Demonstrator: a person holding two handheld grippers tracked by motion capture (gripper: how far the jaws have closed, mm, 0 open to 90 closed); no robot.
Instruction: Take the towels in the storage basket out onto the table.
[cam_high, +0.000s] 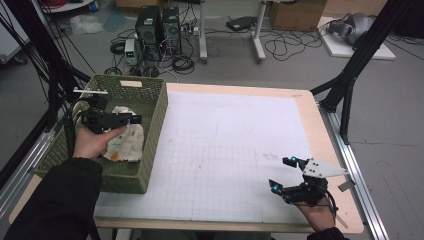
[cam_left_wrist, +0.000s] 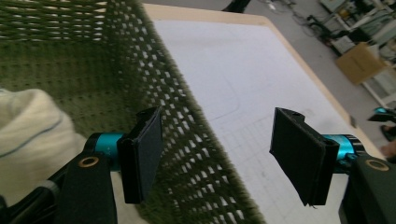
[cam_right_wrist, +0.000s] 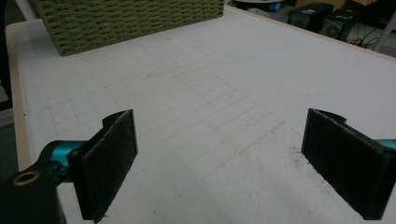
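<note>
In the high view the left gripper (cam_high: 131, 119) hangs over the green woven basket (cam_high: 155, 107) at the far left of the surface (cam_high: 240, 135), its fingers released and parted wide with nothing between them. Under and just behind that gripper lies a cream cloth (cam_high: 127, 142) with brownish marks, crumpled on the basket floor (the person's left hand (cam_high: 92, 142) covers part of it). In the left gripper view the cloth (cam_left_wrist: 28, 135) shows at the lower left, outside the left finger (cam_left_wrist: 140, 154) and apart from its pad; the basket's side wall (cam_left_wrist: 187, 126) runs up through the gap between the two fingers, so one finger stands inside the basket and the other finger (cam_left_wrist: 301, 161) stands over the white gridded mat beyond the rim. Whether the near finger touches the wall cannot be told. The right gripper (cam_high: 282, 174) rests low over the near right corner of the surface, well apart from the basket and cloth, held in the person's right hand (cam_high: 317, 215). In the right gripper view its fingers (cam_right_wrist: 109, 158) are also released, spread wide over the bare grid, with the basket (cam_right_wrist: 126, 18) far off at the top of that view.
</note>
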